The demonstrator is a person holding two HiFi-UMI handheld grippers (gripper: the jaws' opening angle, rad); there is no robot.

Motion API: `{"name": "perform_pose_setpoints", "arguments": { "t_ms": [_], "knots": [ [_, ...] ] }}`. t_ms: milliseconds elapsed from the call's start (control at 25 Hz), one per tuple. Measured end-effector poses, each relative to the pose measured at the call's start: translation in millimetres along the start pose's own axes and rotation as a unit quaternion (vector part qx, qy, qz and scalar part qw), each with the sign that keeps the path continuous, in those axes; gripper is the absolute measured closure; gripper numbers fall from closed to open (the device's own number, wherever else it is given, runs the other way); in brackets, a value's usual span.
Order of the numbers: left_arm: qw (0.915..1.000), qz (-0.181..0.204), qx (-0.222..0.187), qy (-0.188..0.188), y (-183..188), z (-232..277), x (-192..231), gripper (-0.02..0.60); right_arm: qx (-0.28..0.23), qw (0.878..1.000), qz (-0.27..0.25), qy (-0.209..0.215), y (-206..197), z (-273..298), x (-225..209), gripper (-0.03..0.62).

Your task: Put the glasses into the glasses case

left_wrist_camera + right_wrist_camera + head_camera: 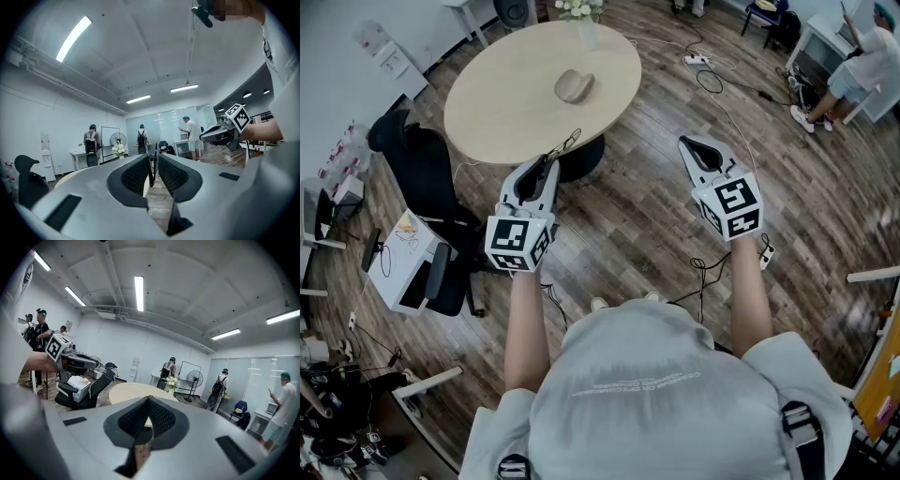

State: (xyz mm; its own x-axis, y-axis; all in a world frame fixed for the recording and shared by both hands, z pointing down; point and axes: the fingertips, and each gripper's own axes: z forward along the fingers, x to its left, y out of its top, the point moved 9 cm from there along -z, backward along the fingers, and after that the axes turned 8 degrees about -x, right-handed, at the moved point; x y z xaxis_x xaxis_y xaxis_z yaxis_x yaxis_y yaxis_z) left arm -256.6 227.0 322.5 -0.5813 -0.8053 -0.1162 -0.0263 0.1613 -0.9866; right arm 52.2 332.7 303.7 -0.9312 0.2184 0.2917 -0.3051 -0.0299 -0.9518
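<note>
Matt pale tabletop (506, 94), dark wood-plank floor (637, 216), smooth grey plastic left tongs (153, 157), black textured pads (133, 176).

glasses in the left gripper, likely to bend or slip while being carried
Probably light: the glasses show only as a thin dark wire frame sticking out past the left gripper. Likely springy and fragile, since the jaws pinch just one slim part of it. They may pivot or slip, as most of the frame hangs outside the grip.
</note>
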Motion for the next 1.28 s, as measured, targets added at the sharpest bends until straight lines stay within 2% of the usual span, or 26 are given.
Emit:
{"name": "perform_pose_setpoints", "arguments": {
  "t_ms": [400, 600, 760, 1120, 1280],
  "knots": [
    [0.9998, 0.000, 0.013, 0.012, -4.9, 23.6, -32.3, 0.511, -0.027, 0.999, -0.008, 0.030, -18.0, -19.6, -31.2, 0.592],
    [0.9990, -0.027, 0.015, 0.032, -9.0, 30.5, -56.1, 0.511, -0.016, 1.000, 0.006, 0.013, -38.5, -33.7, -56.5, 0.592],
    [0.9983, -0.033, 0.020, 0.044, -8.7, 35.5, -66.7, 0.511, -0.010, 1.000, 0.019, 0.000, -47.2, -40.7, -74.3, 0.592],
    [0.9983, -0.029, 0.033, 0.038, -19.3, 62.4, -62.4, 0.511, 0.020, 0.998, 0.058, 0.020, -62.2, -26.8, -94.3, 0.592],
    [0.9988, -0.021, 0.030, 0.034, -30.6, 82.4, -42.5, 0.511, 0.042, 0.998, 0.039, 0.017, -66.4, -1.2, -103.6, 0.592]
  ]
}}
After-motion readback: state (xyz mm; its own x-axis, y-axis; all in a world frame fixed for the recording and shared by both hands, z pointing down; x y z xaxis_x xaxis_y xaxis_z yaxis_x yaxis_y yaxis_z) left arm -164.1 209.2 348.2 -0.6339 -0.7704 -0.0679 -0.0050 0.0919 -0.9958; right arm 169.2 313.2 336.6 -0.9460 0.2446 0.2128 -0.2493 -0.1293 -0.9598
